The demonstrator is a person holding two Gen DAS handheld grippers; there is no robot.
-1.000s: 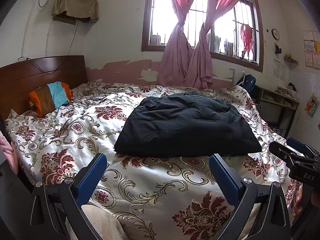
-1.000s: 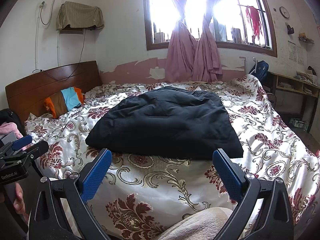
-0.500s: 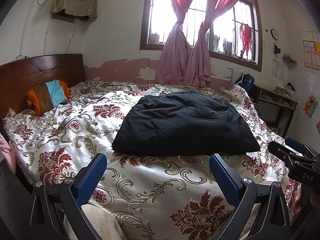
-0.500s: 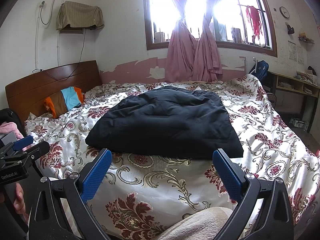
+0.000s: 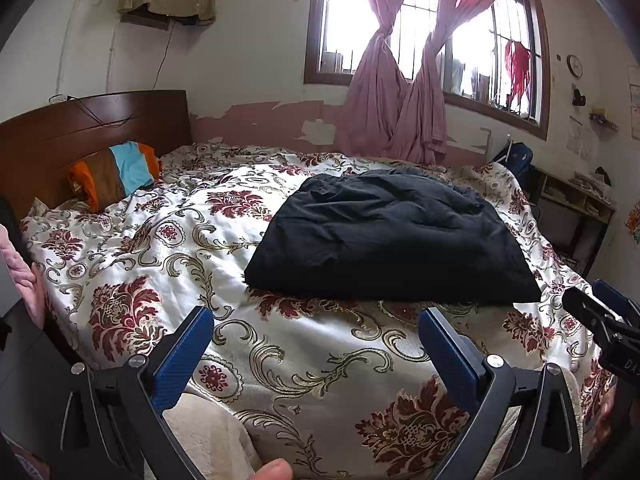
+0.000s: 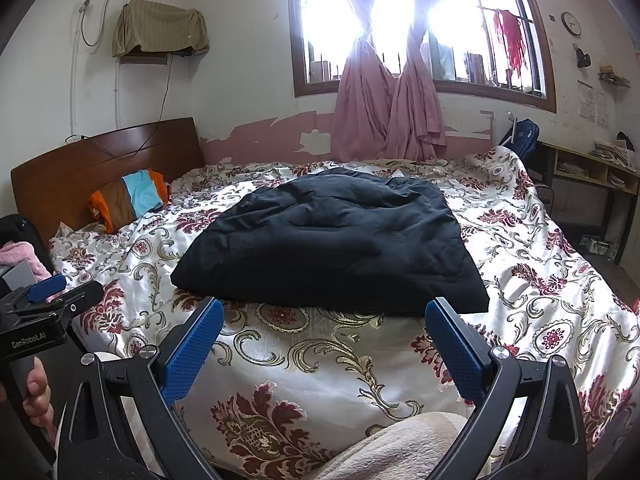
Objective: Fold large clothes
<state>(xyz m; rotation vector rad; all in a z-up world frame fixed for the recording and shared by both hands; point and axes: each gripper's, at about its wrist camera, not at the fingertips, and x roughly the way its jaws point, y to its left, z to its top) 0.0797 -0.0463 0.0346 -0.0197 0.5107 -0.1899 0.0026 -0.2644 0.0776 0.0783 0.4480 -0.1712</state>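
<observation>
The black jacket (image 5: 384,240) lies folded into a puffy, creased rectangle on the flowered bedspread (image 5: 168,240), just beyond both jaws; the left gripper (image 5: 316,354) and right gripper (image 6: 324,344) are spread wide, holding nothing.

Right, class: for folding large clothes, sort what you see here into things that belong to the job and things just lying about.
Belongs to the job:
- black garment, lying on the bed
- floral bedspread, the folding surface
- left gripper, open, empty
- right gripper, open, empty

Just lying about:
- striped pillow
- pink curtains
- wall clock
- blue backpack
</observation>
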